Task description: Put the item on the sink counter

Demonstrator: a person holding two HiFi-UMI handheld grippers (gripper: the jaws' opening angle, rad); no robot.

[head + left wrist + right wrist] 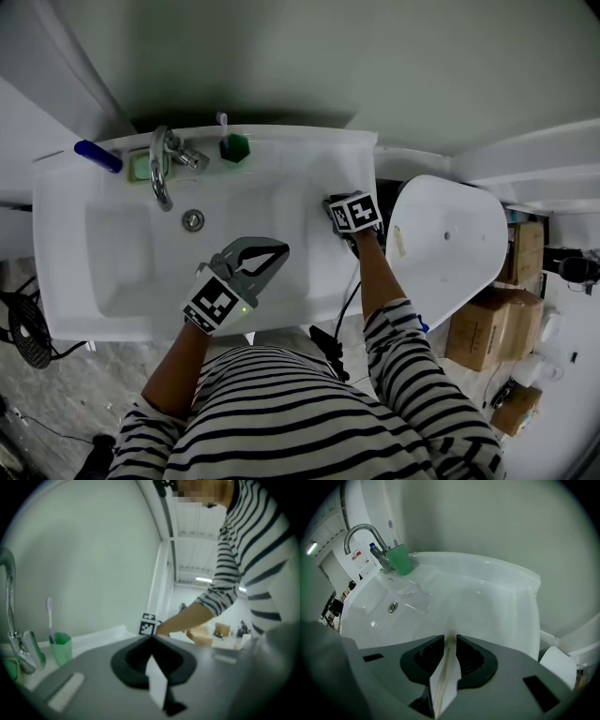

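Toiletries are sitting along the back edge of the white sink counter (309, 155). At the back left corner a blue object (97, 156) is lying tilted, and just beside it a small green dish (141, 166) is resting against the base of the faucet (161, 173); what the dish is carrying I cannot tell. Right of the faucet, a green cup (233, 148) is standing upright with a toothbrush (223, 120) sticking out of it. The basin (122, 244) is showing its drain (192, 220) below the faucet spout.

Near the front edge, the left claw (277, 251) is hovering over the basin, pointing roughly level, with its jaws closed together and nothing between them.

Further right, the right claw (450, 635) is pointing steeply down over the right edge of the counter. Its jaws are pinching a thin brownish item (450, 641), so the item is sitting in that claw just above the white surface; whether it is touching the counter I cannot tell.

Beyond the counter's right edge a white toilet lid (445, 244) is standing, and cardboard boxes (487, 328) are sitting on the floor past it.
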